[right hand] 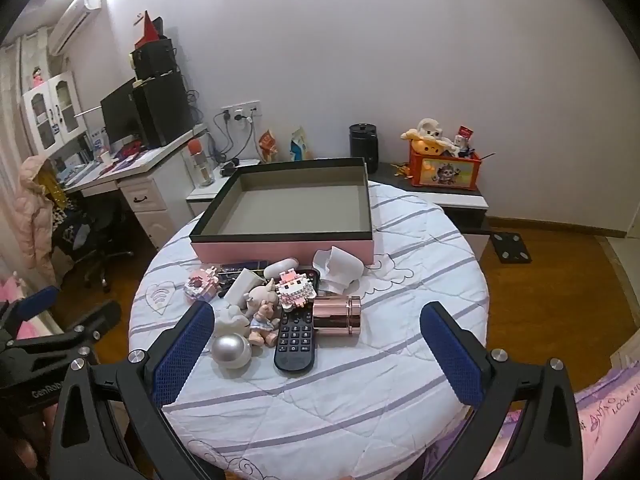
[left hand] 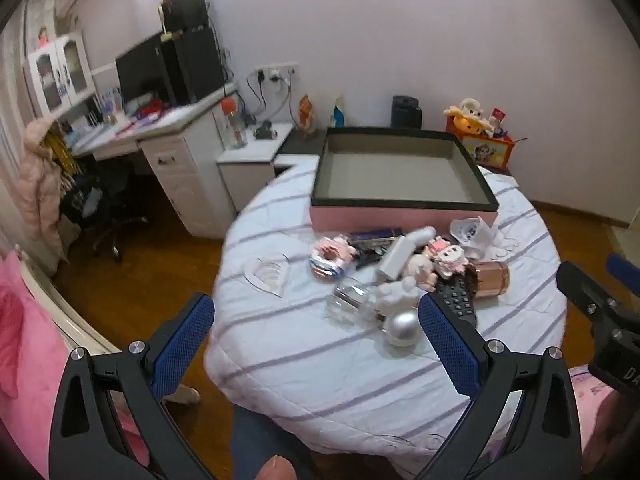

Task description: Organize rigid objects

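Observation:
A pink box with a black rim (left hand: 402,216) (right hand: 280,246) stands open and empty at the far side of the round table (left hand: 320,360) (right hand: 400,320). In front of it lies a pile: a black remote (right hand: 295,336) (left hand: 458,304), a rose-gold canister (right hand: 337,315) (left hand: 490,278), a silver ball (right hand: 231,351) (left hand: 402,326), a pig figurine (right hand: 262,316), brick-built dolls (right hand: 295,289) (left hand: 446,258), a clear glass bottle (left hand: 348,300). My left gripper (left hand: 316,340) is open and empty, near the pile. My right gripper (right hand: 318,350) is open and empty, just short of the remote.
A white desk with a monitor (right hand: 120,120) and a chair stands at the left. A low cabinet behind the table holds a dark jar (right hand: 363,152) and an orange toy box (right hand: 444,170). Wooden floor surrounds the table. Pink bedding (left hand: 24,340) lies at the near left.

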The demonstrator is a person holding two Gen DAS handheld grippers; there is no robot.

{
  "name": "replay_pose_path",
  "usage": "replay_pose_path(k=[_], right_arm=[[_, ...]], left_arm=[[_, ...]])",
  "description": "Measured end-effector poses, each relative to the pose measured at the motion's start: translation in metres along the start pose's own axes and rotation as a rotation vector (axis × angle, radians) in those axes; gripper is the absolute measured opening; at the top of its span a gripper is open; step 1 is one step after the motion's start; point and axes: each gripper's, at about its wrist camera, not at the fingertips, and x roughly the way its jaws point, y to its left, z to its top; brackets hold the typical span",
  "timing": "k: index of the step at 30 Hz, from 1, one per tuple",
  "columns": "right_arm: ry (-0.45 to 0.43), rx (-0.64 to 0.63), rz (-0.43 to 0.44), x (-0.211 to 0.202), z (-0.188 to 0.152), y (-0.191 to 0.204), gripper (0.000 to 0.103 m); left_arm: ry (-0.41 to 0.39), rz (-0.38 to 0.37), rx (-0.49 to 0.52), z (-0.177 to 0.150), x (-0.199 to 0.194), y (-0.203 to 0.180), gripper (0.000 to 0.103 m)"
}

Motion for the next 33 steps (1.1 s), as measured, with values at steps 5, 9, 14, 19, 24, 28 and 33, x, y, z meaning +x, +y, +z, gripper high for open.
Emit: replay_pose_path(k=[5,9,14,19,24,28,33], right_arm=[[0.009,-0.017,0.016,0.008,0.001,-0.002,0.103],[0.022,-0.025,0.019,0.012,0.002,-0.003,0.103],[0.015,-0.017,-0.006,0.009,0.000,-0.001,0.103],[-0.002,0.023,-0.054,0.001,-0.004,0.007,0.103],[-0.007,0.046,-0.106,-0.005,-0.007,0.018,0.103],[-0.009,0.023,-0.138,-0.009,-0.006,0.027,0.103],[-0.005,0.011,-0.153,-0.009,-0.005,0.030,0.103]], left_arm=[[-0.017,0.048,0.001,0.001,-0.001,-0.004,0.103],[-0.032,0.088,0.009,0.001,-0.004,-0.004,0.103],[-0.035,0.075,0.019,0.003,-0.004,0.003,0.103],[-0.034,0.026,0.055,0.004,-0.001,0.009,0.103],[-0.033,-0.032,0.075,0.004,0.001,0.017,0.103],[-0.037,-0.064,0.054,0.005,0.002,0.022,0.103],[-0.044,-0.076,0.045,0.005,0.001,0.023,0.103]])
